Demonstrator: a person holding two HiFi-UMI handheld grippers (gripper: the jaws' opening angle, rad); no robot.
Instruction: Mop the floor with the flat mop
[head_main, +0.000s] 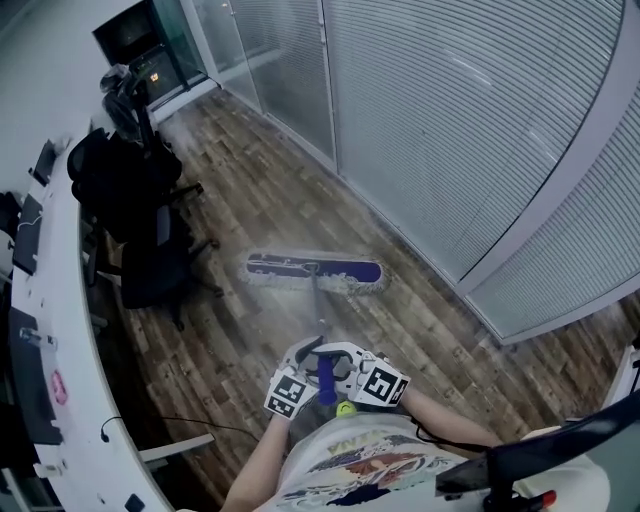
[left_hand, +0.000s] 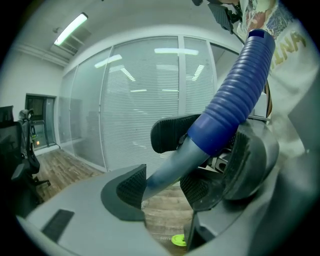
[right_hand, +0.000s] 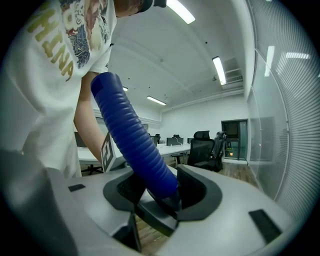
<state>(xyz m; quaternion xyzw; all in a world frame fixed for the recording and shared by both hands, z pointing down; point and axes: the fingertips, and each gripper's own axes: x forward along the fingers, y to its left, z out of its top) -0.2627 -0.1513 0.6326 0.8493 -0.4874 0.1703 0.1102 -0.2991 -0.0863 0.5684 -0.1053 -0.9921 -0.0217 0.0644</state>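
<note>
Left gripper view shows the left gripper (left_hand: 165, 184) clamped on the smooth grey shaft of the mop handle (left_hand: 172, 167), just below its ribbed blue grip (left_hand: 235, 95). The right gripper (right_hand: 161, 192), in its own view, is closed around that blue grip. From the head view, both sit close together at the person's waist, and the handle slants forward and down to the flat mop head (head_main: 315, 270), which lies crosswise on the wood floor (head_main: 270, 190).

The mop looks light, with a long, stiff pole. The ribbed grip should hold well, while the bare shaft may twist or slide in the pads. The soft fringed head will likely drag. One hold on the grip and one lower on the shaft suits steering.

A glass partition (head_main: 450, 130) with blinds bounds the right side. Office chairs (head_main: 140, 240) and a curved white desk (head_main: 60, 330) crowd the left, and a thin cable (head_main: 170, 420) trails near the desk. Open floor runs straight ahead between them.
</note>
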